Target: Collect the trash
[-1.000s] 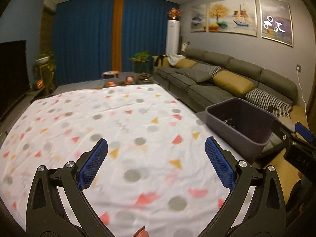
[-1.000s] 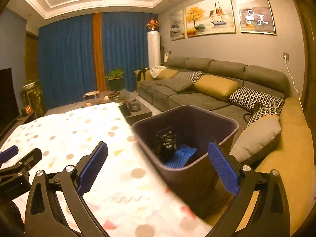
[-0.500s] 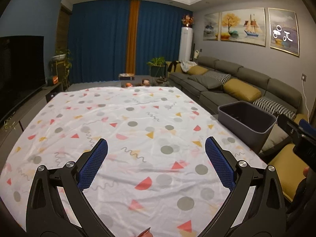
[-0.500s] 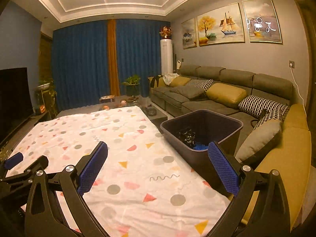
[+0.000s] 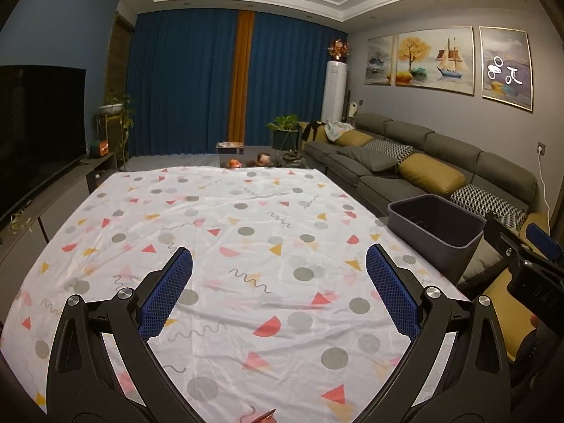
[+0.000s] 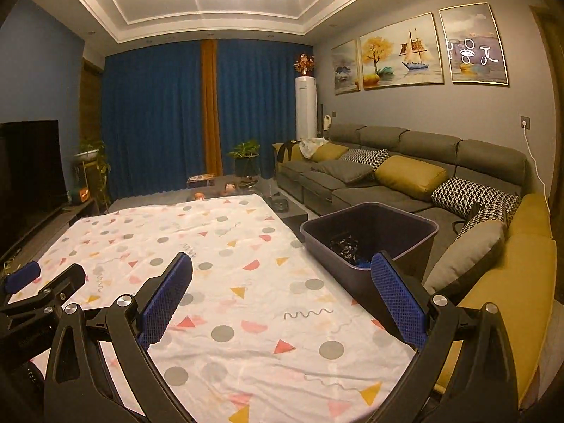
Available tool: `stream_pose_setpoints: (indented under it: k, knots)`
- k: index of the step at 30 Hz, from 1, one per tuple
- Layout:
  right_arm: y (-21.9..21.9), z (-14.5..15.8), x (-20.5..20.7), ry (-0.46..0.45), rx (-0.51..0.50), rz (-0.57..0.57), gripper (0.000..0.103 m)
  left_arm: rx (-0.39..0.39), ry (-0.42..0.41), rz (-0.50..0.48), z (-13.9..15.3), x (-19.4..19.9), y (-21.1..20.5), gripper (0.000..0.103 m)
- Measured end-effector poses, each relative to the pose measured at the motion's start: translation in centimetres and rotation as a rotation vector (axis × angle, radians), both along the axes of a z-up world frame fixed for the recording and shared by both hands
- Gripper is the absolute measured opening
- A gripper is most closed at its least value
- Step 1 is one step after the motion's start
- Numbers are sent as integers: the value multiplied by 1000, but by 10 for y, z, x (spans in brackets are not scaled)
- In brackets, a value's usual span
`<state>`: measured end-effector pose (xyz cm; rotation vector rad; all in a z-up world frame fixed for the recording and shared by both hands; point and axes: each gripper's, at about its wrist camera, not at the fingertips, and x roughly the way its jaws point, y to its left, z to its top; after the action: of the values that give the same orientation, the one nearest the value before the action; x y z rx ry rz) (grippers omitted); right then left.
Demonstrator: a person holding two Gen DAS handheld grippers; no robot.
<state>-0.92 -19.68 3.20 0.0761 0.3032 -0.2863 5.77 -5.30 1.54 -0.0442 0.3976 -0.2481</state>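
A white tablecloth (image 5: 246,246) printed with grey dots, triangles and squiggles covers the whole table, and its surface lies bare. At the table's right edge stands 1 dark plastic bin (image 6: 370,232), between the cloth and a long grey sofa (image 6: 405,162); inside it lie dark crumpled trash (image 6: 345,248) and a blue scrap partly hidden by a finger. The left gripper (image 5: 280,282) hangs over the near middle of the cloth, jaws spread wide, nothing between them. The right gripper (image 6: 282,287) hovers near the right edge, just short of the bin, equally wide and empty. The sofa carries 2 mustard cushions and 2 patterned ones. A television (image 5: 38,130) lines the left wall, and 3 framed pictures (image 5: 433,60) hang above the sofa.
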Motion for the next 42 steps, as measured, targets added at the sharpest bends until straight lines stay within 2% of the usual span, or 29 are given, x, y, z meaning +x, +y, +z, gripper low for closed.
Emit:
stream_pose_setpoints:
  k: [42]
  knots:
    - [1,-2,0,-3,11,7,98,-3,-7,-8,7,-3,-3,97]
